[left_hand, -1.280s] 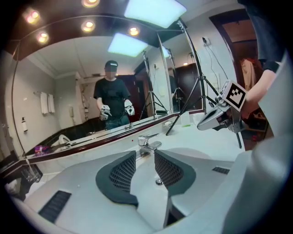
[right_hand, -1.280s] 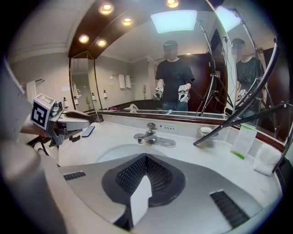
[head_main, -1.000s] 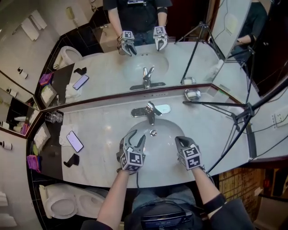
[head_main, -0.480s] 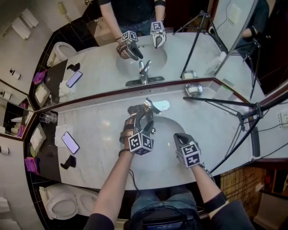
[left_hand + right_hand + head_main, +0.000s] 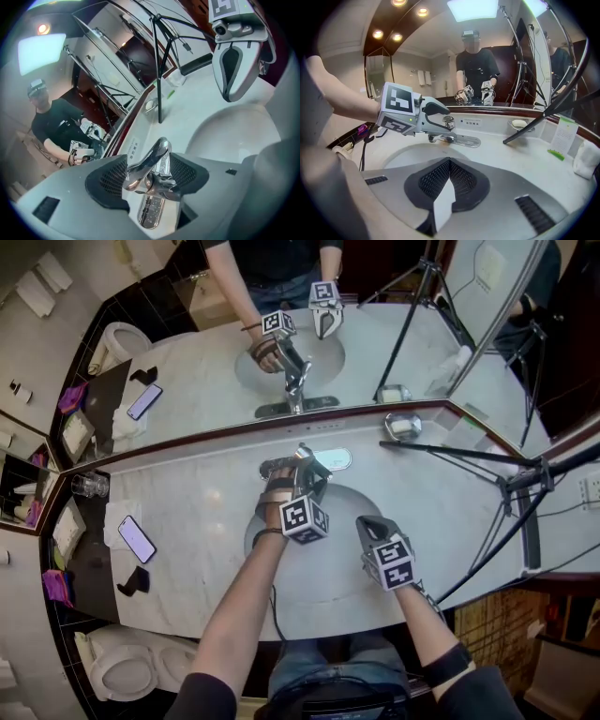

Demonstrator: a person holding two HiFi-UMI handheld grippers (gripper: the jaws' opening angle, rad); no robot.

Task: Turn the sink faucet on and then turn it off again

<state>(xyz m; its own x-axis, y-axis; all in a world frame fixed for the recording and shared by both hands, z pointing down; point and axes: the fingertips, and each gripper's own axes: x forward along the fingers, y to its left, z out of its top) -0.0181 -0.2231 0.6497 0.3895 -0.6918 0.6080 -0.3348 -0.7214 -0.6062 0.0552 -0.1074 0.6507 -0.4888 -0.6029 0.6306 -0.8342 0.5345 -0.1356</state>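
The chrome faucet (image 5: 312, 461) stands at the back of the white sink basin (image 5: 330, 563). My left gripper (image 5: 305, 482) reaches over the basin to it. In the left gripper view the faucet's lever (image 5: 151, 160) lies between the two dark pads (image 5: 110, 180) of the left gripper (image 5: 150, 177); the jaws are opening and a gap shows beside the lever. My right gripper (image 5: 367, 525) hovers over the basin's right side, its jaws shut on nothing (image 5: 449, 162). The right gripper view shows the left gripper (image 5: 436, 112) at the faucet (image 5: 449, 123).
A soap dish (image 5: 401, 427) sits by the mirror at the back right. A black tripod (image 5: 497, 479) stretches across the right of the counter. A phone (image 5: 137, 538) and drinking glasses (image 5: 89, 486) lie at the left.
My left gripper went from the basin's near rim forward to the faucet, rolled over, and spread its jaws around the lever. The right gripper shifted only slightly.
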